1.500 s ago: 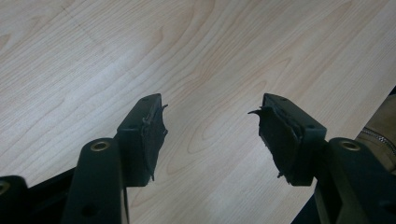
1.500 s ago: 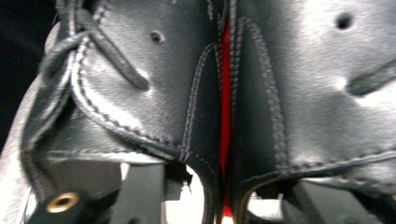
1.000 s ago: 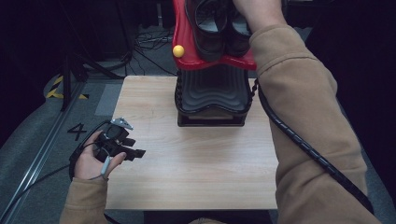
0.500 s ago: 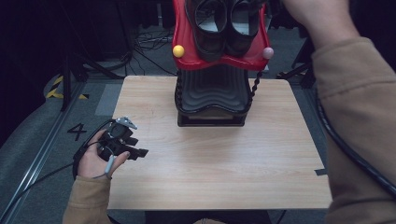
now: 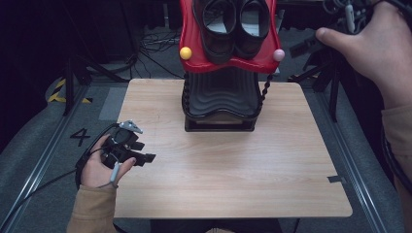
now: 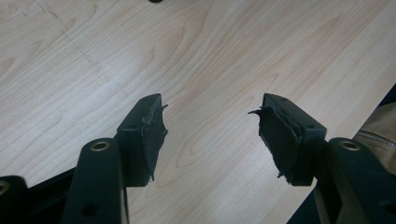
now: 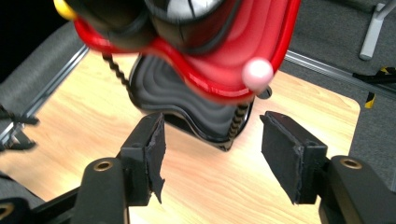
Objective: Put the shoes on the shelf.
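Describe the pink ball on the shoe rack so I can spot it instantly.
At the far middle of the wooden table stands a two-tier shoe rack. Its red top tray holds black shoes. The pink ball caps the tray's right front corner; the yellow ball caps the left.

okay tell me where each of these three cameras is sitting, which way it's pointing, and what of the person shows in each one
High view: above the person's side, facing forward and down on the wooden table; shows the left hand holding the left gripper and the right hand.
Left gripper view: rides the left gripper, looking down at bare tabletop; a sleeve at the edge.
Right gripper view: rides the right gripper, facing the red shoe rack.
Shared: the high and right gripper views both show the rack and its pink ball.
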The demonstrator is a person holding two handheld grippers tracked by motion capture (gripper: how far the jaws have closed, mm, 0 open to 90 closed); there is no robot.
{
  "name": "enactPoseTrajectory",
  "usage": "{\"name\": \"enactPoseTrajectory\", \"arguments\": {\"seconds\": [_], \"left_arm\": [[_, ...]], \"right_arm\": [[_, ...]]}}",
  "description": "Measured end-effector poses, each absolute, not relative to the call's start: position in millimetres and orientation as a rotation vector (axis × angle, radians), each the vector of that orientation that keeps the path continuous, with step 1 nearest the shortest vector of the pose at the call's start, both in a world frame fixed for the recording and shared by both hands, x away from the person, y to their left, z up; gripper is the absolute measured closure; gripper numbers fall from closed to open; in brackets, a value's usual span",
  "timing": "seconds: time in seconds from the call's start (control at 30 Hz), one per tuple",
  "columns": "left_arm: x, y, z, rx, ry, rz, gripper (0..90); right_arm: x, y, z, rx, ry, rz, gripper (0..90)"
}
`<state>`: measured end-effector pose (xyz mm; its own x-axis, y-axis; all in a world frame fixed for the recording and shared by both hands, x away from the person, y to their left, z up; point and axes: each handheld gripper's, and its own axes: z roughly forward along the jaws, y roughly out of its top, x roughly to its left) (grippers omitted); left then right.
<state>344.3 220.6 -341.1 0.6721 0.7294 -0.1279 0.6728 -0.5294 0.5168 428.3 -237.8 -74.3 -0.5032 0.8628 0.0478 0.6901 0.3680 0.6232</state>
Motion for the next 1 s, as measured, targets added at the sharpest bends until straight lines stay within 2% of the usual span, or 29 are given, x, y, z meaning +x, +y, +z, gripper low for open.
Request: {"name": "enactPoseTrajectory", "arguments": {"seconds": [0.13, 0.27, 0.43, 0.5, 0.87, 1.0], "left_arm": [[343, 222, -341, 2.345, 1.092, 0.145, 40.9], [342, 221, -342, 2.348, 1.088, 0.146, 41.0], [345, 214, -350, 2.360, 1.079, 0.119, 41.2], [345, 213, -351, 2.363, 1.080, 0.116, 41.2], [341, 207, -360, 2.364, 1.082, 0.109, 41.2], [340, 207, -363, 2.361, 1.099, 0.109, 41.1]], "right_arm": [[421, -244, -86, 1.347, 2.368, 0.857, 39.7], [411, -252, -112, 1.315, 2.412, 0.864, 39.5], [407, -261, -160, 1.266, 2.465, 0.890, 39.5], [407, -262, -166, 1.268, 2.474, 0.893, 39.5], [407, -270, -266, 1.211, 2.594, 0.881, 39.1], [407, -275, -292, 1.199, 2.626, 0.876, 39.0]]}}
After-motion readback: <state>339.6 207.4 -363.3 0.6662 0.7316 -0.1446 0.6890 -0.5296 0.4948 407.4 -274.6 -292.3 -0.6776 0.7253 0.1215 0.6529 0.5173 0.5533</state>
